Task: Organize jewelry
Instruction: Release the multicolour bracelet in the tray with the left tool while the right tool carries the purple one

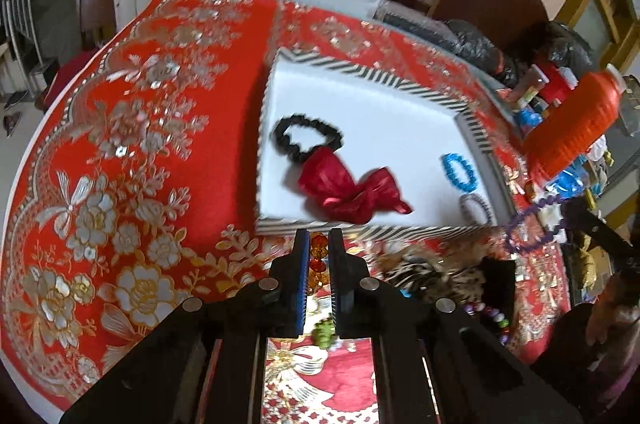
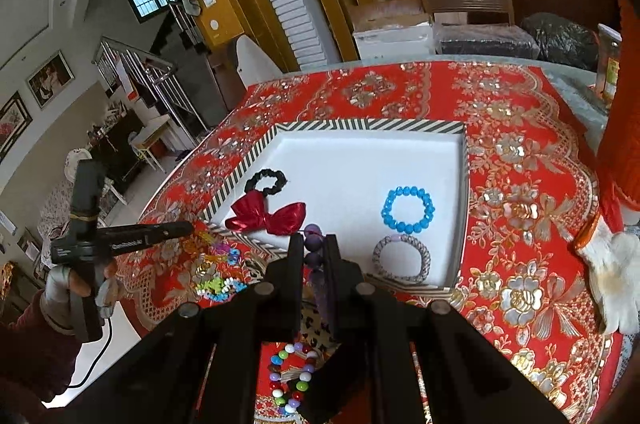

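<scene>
A white tray with a striped rim (image 1: 400, 82) (image 2: 376, 125) lies on the red tablecloth. In it are a black scrunchie (image 1: 307, 138) (image 2: 267, 181), a red bow (image 1: 354, 190) (image 2: 268, 216), a blue bead bracelet (image 1: 459, 171) (image 2: 408, 210) and a silver bracelet (image 1: 476, 210) (image 2: 401, 259). My left gripper (image 1: 319, 244) is shut on an amber bead bracelet (image 1: 318, 256) just before the tray's near rim. My right gripper (image 2: 313, 244) is shut on a purple bead bracelet (image 2: 313, 248) over the tray's near edge; it also shows in the left wrist view (image 1: 532, 228).
A leopard-print box (image 1: 436, 270) with loose jewelry sits near the tray. A multicolour bead bracelet (image 2: 292, 376) and colourful pieces (image 2: 218, 284) lie on the cloth. An orange lantern (image 1: 572, 128) and clutter stand at the right. A white glove (image 2: 612, 276) lies right.
</scene>
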Demonstrator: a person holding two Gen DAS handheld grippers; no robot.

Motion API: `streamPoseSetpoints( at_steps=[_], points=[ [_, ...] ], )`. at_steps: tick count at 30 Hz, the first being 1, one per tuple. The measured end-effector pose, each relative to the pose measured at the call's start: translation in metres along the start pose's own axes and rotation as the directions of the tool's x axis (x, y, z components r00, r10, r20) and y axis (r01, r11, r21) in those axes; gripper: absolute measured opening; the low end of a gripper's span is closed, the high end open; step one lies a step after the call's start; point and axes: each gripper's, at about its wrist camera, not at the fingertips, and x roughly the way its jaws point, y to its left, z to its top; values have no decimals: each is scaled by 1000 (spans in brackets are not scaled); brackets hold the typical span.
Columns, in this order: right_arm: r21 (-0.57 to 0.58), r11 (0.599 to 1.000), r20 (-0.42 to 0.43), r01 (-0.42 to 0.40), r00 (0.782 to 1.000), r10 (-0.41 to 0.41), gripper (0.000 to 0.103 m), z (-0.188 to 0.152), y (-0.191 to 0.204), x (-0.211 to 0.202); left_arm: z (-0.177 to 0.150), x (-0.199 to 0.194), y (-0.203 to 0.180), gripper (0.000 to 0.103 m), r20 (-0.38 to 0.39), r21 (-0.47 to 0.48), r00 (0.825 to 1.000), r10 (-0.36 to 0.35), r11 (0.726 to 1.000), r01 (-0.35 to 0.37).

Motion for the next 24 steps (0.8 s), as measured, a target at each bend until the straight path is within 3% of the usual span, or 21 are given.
streamPoseSetpoints(
  at_steps=[13, 24],
  points=[
    [6, 999, 36, 32, 999, -32, 9, 13, -4, -10, 52, -44, -37, 0, 125, 94, 991, -43, 995, 32],
    [18, 998, 16, 66, 998, -67, 9, 30, -21, 6, 88, -20, -61, 0, 129, 135, 991, -29, 991, 11]
  ],
)
